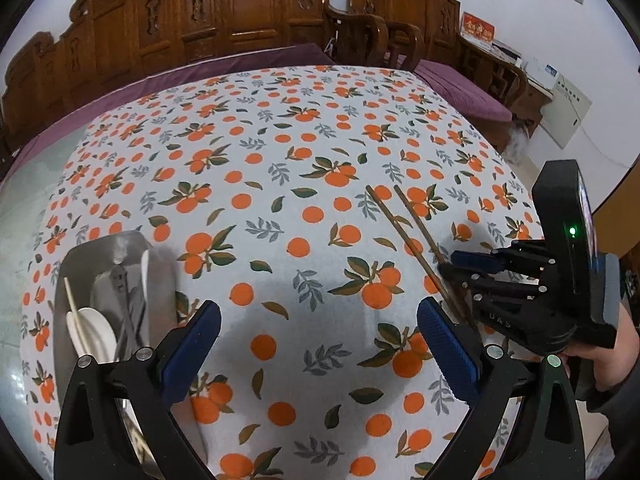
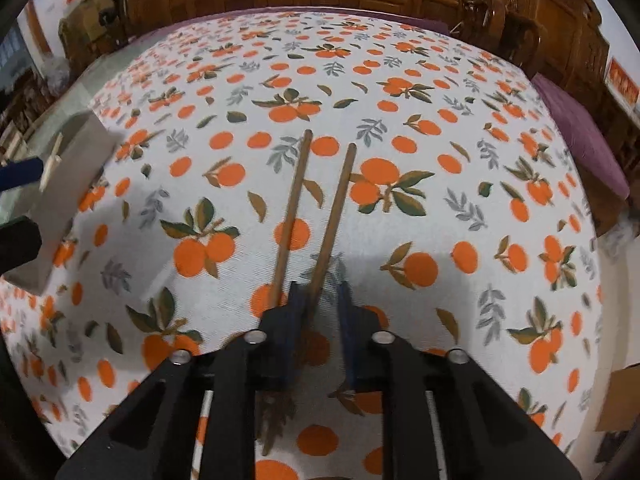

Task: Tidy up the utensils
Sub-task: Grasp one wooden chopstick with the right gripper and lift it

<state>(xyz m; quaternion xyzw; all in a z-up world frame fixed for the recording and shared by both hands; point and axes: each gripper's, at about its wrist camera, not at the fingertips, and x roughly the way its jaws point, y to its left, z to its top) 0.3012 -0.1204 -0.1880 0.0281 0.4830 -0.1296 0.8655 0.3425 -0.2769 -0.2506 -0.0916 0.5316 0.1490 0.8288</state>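
Now your right gripper [image 2: 320,304] has narrowed around one wooden chopstick [image 2: 330,216]; whether the pads press it yet is unclear. Its mate [image 2: 290,208] lies just outside the left pad on the orange-print tablecloth [image 2: 440,240]. Lift now and you may carry one and roll the other. Your left gripper [image 1: 318,356] hangs wide, empty, beside the steel utensil tray [image 1: 76,264].

Home dining room, carved wooden chairs [image 1: 248,12], orange-print tablecloth [image 1: 280,168]
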